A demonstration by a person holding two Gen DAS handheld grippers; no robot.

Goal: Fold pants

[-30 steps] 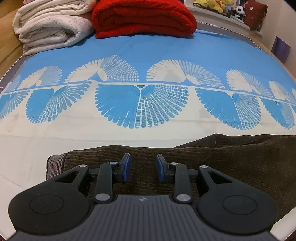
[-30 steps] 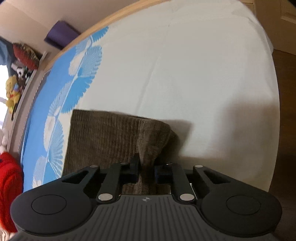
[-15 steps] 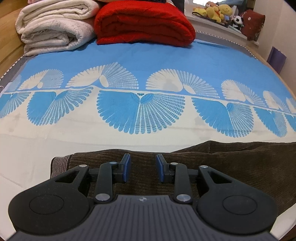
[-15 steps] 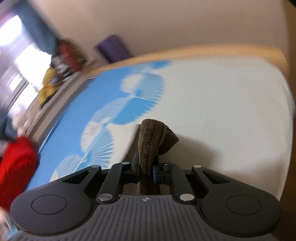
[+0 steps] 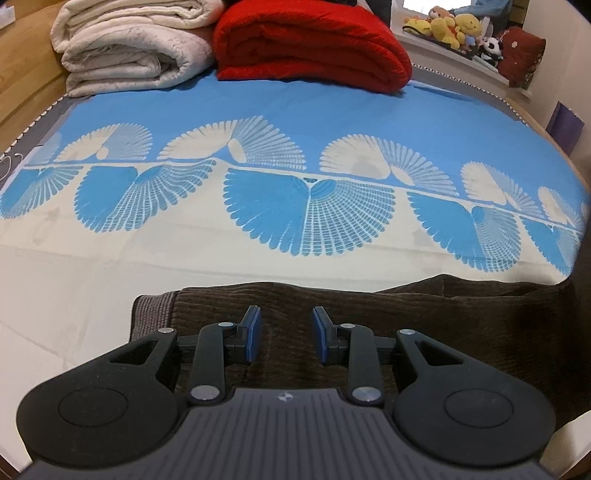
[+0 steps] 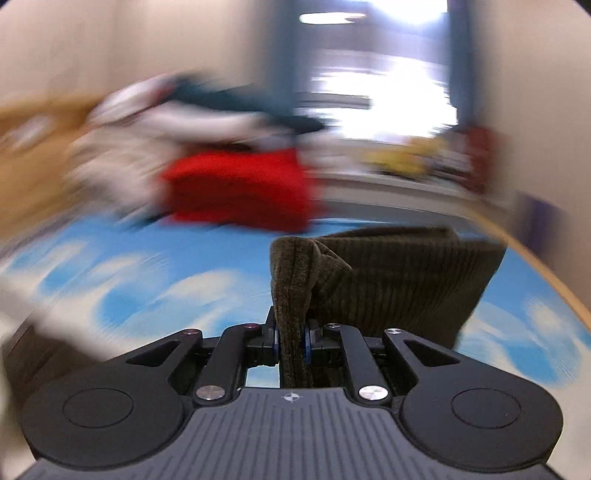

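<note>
Brown corduroy pants (image 5: 424, 317) lie along the near edge of the bed, stretching right from a cuffed end at the left. My left gripper (image 5: 283, 334) is open and hovers just over the pants near that end, holding nothing. My right gripper (image 6: 291, 341) is shut on a bunched fold of the pants (image 6: 388, 280) and holds it lifted above the bed; the cloth hangs to the right of the fingers. The right wrist view is blurred by motion.
A blue and cream patterned sheet (image 5: 295, 155) covers the bed. A folded red blanket (image 5: 314, 44) and a folded cream blanket (image 5: 136, 48) lie at the far end. Soft toys (image 5: 454, 26) sit on a ledge at far right.
My right gripper has lifted the pinched end of the pants and swung it fast toward the head of the bed. My left gripper has stayed open, shifting slightly over the pants.
</note>
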